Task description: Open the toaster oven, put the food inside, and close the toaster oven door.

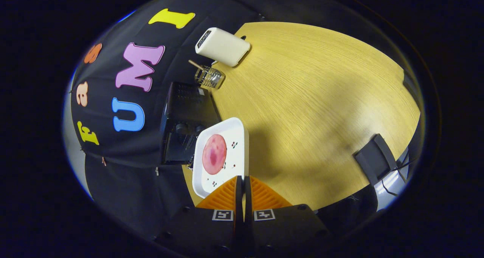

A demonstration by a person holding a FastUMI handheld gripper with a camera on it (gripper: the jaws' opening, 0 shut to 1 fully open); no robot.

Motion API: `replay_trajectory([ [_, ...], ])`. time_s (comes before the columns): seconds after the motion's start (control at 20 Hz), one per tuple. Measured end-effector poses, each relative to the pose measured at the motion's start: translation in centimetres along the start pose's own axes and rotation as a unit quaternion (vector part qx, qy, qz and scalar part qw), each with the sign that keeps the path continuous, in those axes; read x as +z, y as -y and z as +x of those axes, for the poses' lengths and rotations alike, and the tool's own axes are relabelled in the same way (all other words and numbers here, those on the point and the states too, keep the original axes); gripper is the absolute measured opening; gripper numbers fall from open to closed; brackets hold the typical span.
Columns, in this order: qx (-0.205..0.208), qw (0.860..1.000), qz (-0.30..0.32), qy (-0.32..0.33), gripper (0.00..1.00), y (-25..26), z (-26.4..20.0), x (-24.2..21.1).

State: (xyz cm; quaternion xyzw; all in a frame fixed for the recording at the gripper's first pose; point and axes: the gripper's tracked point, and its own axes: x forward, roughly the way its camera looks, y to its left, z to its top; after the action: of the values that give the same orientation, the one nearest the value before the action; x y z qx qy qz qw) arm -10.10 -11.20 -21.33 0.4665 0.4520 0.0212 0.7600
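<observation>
Risk judged first: plate (221, 156) pinched by its thin rim only, held out edge-on, so could have tipped or slipped from the grip, and the food (214, 154), a flat pink round slice lying loose on the plate, could have slid off toward the oven (181, 127) or table (310, 99). Cause would be the tilt plus a small hold at one edge. Second risk: oven door looked closed, knobs facing the plate, so pushing the plate forward would have bumped the front; door not yet opened by this look, though hard to be sure at this angle. Gripper (242, 186) nearly closed, fingers narrow, clamped on the plate's near rim; both fingers seemed to press it, contact partly hidden. Tool rolled well to one side, pointed along the tabletop, raised above it, plate just ahead of the fingers, oven just beyond and beside the plate. Further beyond: wire basket (209, 76) with a stick, then a cream box (222, 46). Dark stand (372, 159) well off to the other side.
</observation>
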Motion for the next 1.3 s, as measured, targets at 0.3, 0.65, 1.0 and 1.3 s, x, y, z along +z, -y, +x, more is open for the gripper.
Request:
replay_trajectory([
  [0.3, 0.038, 0.999, -0.01, 0.005, 0.05, -5.8, 1.2, -3.8],
  [0.65, 0.051, 0.998, -0.035, -0.011, 0.05, -11.0, 7.3, -8.6],
  [1.0, 0.028, 0.999, -0.027, 0.021, 0.05, -14.1, 14.7, -9.6],
  [1.3, 0.019, 0.998, 0.007, 0.064, 0.05, -16.9, 20.6, -8.7],
])
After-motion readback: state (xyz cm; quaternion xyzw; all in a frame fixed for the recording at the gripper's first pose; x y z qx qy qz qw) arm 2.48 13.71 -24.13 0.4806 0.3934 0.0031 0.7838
